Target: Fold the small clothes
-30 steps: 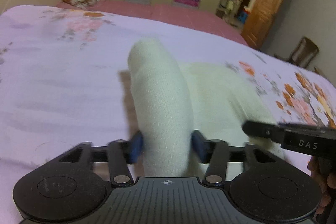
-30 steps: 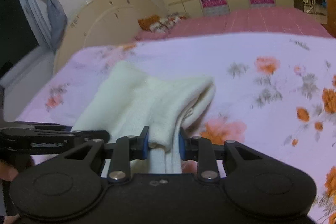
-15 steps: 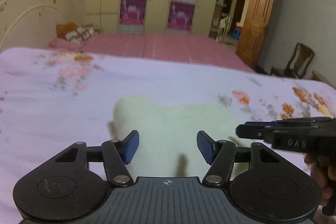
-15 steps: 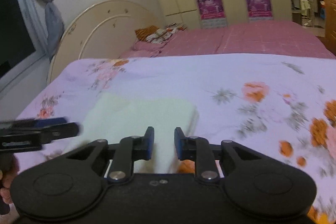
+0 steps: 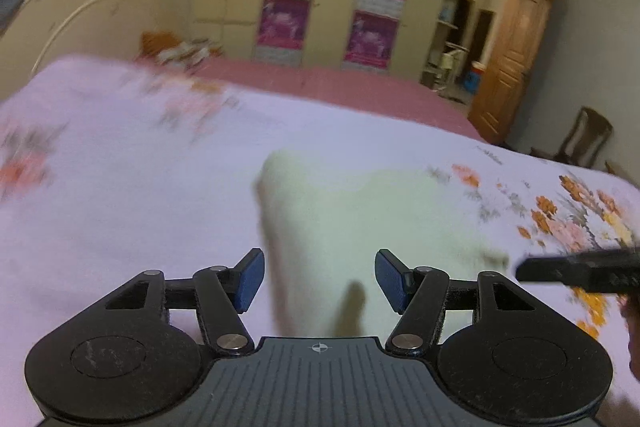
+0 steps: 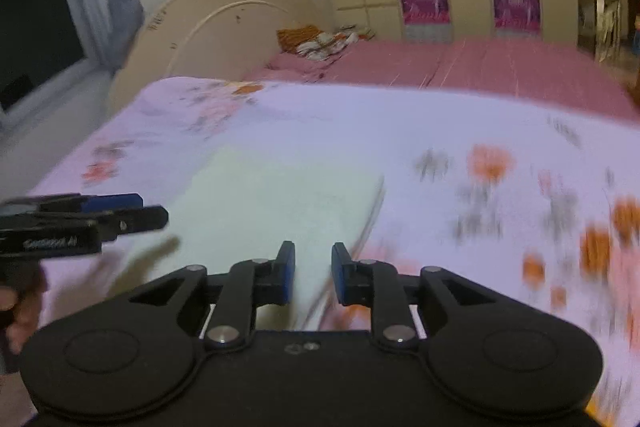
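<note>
Cloth point(image 5: 352, 227), a small pale cream piece, lies flat on the flowery lilac bedsheet point(image 5: 120, 195), and in the right wrist view it looks like a neat folded rectangle point(image 6: 276, 203) with its right edge showing stacked layers. Left tongs point(image 5: 319, 279) sit just over the near end of it with the blue pads spread wide apart; the cloth shows in the gap below, but neither pad touches it, so it has hold of nothing. Right tongs point(image 6: 313, 275) have their pads much closer together, only a narrow gap, sitting above the cloth's near right edge; nothing is pinched there either, just fabric and sheet visible through the slot. Each tool shows up in the other one's camera: the right tongs poke in from the right edge of the left view, just beside the cloth's right side, and the left tongs come in from the left edge of the right view with a blue pad showing, over the cloth's left side, with a bit of a hand point(image 6: 16, 299) under it. Farther back there's a pink blanket point(image 6: 480, 67), a cream curved headboard point(image 6: 224, 19) on the left, some orange and white pillows point(image 6: 316, 41), and a wardrobe point(image 5: 336, 7) with magenta panels. Both views are fairly smeared with motion blur, so finer details of the fabric are hard to make out.
</note>
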The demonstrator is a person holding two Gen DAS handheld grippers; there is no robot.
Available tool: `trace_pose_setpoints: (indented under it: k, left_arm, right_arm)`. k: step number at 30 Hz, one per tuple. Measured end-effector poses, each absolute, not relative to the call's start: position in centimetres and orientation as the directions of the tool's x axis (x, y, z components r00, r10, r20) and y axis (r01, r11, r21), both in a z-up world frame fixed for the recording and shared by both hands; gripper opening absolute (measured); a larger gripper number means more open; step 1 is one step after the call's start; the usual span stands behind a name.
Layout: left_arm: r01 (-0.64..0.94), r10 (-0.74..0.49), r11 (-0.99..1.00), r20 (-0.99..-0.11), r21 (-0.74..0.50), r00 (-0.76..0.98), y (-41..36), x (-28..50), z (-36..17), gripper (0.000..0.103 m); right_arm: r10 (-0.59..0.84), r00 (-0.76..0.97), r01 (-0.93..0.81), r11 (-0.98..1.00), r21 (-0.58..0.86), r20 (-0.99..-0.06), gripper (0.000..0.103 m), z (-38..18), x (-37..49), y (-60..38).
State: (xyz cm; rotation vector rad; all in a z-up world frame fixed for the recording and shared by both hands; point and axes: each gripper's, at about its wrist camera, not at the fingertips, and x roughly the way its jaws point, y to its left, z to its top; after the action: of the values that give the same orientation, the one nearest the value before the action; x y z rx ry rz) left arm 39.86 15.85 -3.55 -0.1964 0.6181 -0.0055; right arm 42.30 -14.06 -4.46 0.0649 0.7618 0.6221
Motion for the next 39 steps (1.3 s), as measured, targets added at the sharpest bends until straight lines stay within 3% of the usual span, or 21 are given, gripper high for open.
trace_pose_setpoints:
  k: [10, 12, 13, 17, 24, 32, 39]
  left_arm:
    - [-0.120, -0.051, 0.968, -0.643, -0.219, 0.764, 15.6, 35.3, -8.0, 0.062]
    - [-0.112, -0.056, 0.969, -0.642, -0.218, 0.764, 15.4, 35.3, -7.8, 0.062]
    - [-0.110, -0.054, 0.971, -0.643, -0.213, 0.764, 15.3, 35.4, -7.7, 0.062]
    - [-0.078, -0.066, 0.977, -0.628, -0.199, 0.775, 14.7, 34.9, -6.7, 0.062]
    - [-0.064, -0.060, 0.984, -0.658, -0.164, 0.751, 14.0, 34.7, -8.2, 0.062]
    - [-0.034, -0.031, 0.996, -0.664, -0.085, 0.748, 12.0, 33.4, -6.6, 0.062]
    - [-0.074, -0.001, 0.994, -0.676, -0.082, 0.737, 11.7, 33.0, -7.4, 0.062]
  right_arm:
    - [0.582, 0.457, -0.457, 0.803, 0.384, -0.673, 0.022, -7.7, 37.3, -14.4]
    - [0.582, 0.458, -0.460, 0.802, 0.381, -0.672, 0.016, -7.7, 37.2, -14.1]
    - [0.582, 0.455, -0.472, 0.800, 0.371, -0.674, 0.007, -7.6, 37.2, -13.9]
    - [0.531, 0.527, -0.504, 0.824, 0.259, -0.664, 0.006, -5.6, 36.6, -13.3]
    - [0.461, 0.506, -0.454, 0.861, 0.229, -0.729, 0.006, -7.6, 37.3, -14.1]
    - [0.459, 0.565, -0.468, 0.863, 0.192, -0.686, 0.016, -5.3, 34.7, -13.8]
    - [0.391, 0.551, -0.477, 0.872, 0.106, -0.737, 0.019, -7.3, 34.3, -11.8]
